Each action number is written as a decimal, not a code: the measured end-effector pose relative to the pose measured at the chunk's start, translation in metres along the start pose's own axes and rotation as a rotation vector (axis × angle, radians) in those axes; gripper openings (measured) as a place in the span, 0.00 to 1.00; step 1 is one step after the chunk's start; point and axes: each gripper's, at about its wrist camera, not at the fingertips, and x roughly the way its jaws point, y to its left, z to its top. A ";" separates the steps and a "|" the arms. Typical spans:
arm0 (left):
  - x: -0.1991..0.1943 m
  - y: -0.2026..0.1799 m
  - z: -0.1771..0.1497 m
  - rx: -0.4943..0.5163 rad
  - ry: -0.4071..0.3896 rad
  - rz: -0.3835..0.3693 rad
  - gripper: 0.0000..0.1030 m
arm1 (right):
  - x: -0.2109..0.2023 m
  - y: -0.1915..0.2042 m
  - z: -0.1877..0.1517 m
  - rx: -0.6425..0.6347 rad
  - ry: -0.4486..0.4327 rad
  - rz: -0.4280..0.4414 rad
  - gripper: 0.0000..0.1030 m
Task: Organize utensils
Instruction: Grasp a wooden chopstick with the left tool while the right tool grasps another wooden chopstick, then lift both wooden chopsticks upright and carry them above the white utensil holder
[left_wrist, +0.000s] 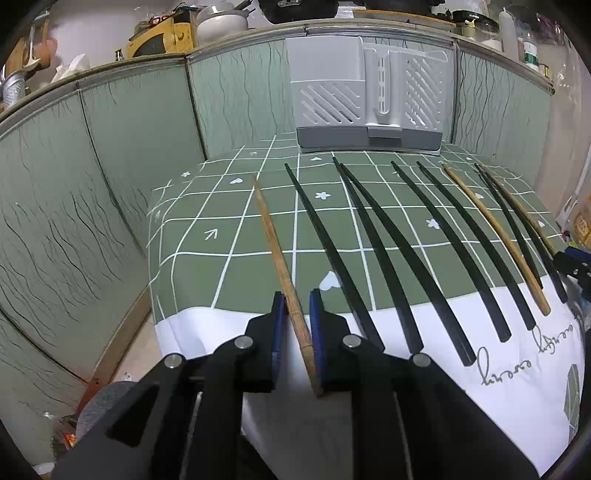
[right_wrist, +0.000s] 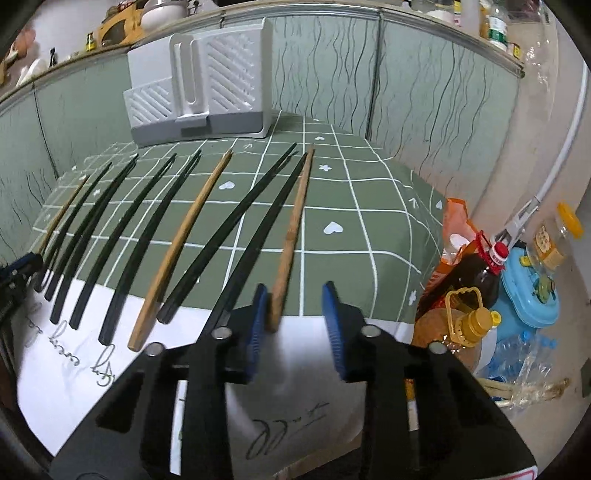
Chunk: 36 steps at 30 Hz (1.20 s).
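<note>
Ten chopsticks are lying in a row on the desk (left_wrist: 192, 236) in front of the grey utensil holder (left_wrist: 369, 96), which, as far as can be seen, is holding none of them, so the sorting is only just being started. The wooden chopstick (left_wrist: 284, 273) furthest left of the holder is being clamped near its butt end by the fingers of the left gripper (left_wrist: 297, 306). The wooden chopstick (right_wrist: 295, 221) at the far right of the row is being closed in on by the right gripper (right_wrist: 295, 301): one finger is touching it, the other is standing apart. Eight more chopsticks are being left between them.
</note>
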 end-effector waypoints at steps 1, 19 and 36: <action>0.000 0.000 0.000 -0.002 0.000 -0.001 0.12 | 0.001 0.001 0.000 -0.002 0.000 0.001 0.20; -0.028 0.028 0.019 -0.049 -0.056 -0.032 0.07 | -0.027 -0.012 0.009 0.050 -0.044 0.049 0.07; -0.094 0.068 0.078 -0.031 -0.195 -0.088 0.07 | -0.101 -0.042 0.060 0.035 -0.191 0.105 0.06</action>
